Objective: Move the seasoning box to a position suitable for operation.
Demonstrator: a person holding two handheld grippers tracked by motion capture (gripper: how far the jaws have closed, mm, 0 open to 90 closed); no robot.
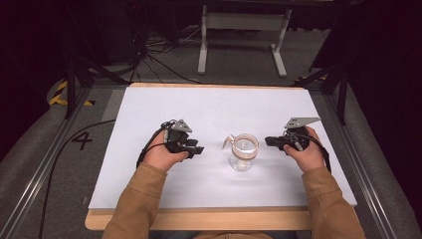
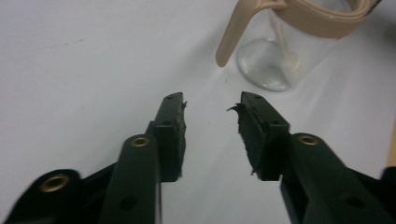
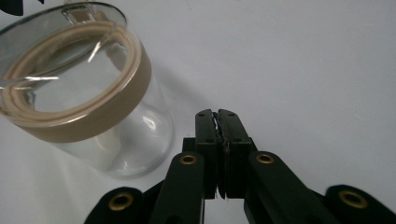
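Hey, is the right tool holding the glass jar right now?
No. In the right gripper view the right tool has its jaws pressed together on nothing, and the glass jar stands apart beside it on the white table.

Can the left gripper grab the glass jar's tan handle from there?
Probably yes. The left gripper is open, pointing toward the handle, with only bare white table between them.

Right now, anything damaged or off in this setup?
Left gripper: the pad edges on its open jaws look frayed, with torn bits sticking out at the tips. The glass jar stands upright, nothing spilled.
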